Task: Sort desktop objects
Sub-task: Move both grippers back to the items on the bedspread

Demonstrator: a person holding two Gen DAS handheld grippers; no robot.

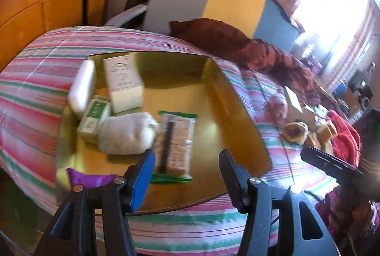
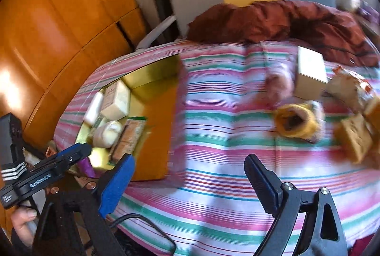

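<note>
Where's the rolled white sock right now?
In the left wrist view the white sock lies inside the gold tray, left of centre, between the green-and-white packet and the clear-wrapped snack bar.

White lettering along the arm of the left hand-held gripper (image 2: 78,153), seen from the right wrist view, appears to read "GenRobot.AI"; a small white label further down its body is too fine to read. The white box (image 1: 123,82) in the gold tray (image 1: 213,70) carries printed lines, illegible through blur. No other text can be read.
</note>
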